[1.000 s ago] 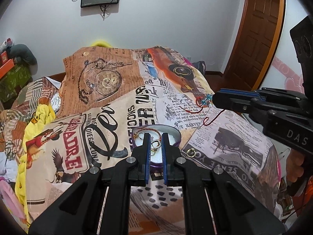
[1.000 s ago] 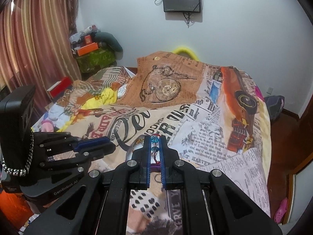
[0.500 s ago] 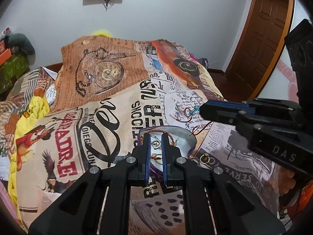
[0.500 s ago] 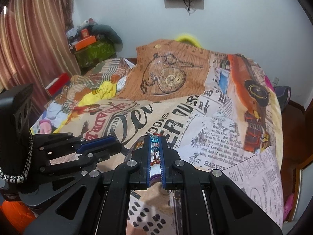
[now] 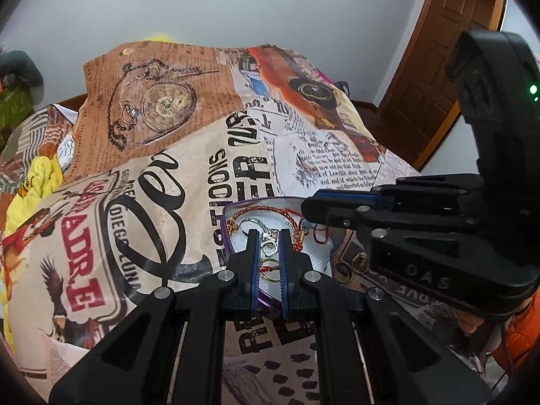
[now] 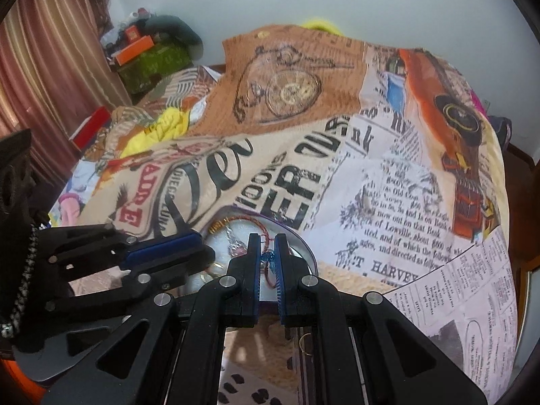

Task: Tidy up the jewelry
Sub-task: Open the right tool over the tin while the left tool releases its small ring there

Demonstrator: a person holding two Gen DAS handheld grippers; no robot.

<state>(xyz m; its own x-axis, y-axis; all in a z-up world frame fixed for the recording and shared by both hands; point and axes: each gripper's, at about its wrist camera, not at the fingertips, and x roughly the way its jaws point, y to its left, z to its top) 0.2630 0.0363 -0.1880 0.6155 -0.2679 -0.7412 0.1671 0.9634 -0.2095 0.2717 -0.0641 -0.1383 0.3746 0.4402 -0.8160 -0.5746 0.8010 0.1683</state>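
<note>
A shallow round dish with a purple rim lies on the printed bedspread and holds a braided red-and-gold cord bracelet, silver pieces and gold rings. My left gripper hovers just over the dish, jaws narrowly apart with nothing between them. My right gripper is shut on a red string bracelet with blue beads and holds it over the dish. In the left wrist view the right gripper reaches in from the right, with the red string hanging into the dish.
Loose gold rings lie on the bedspread just right of the dish; one shows under my right gripper. Piled clothes and boxes sit at the bed's far left. A wooden door stands to the right.
Both grippers have moved forward and down toward the dish. The right gripper has carried the beaded red string from beside the dish to over it.
</note>
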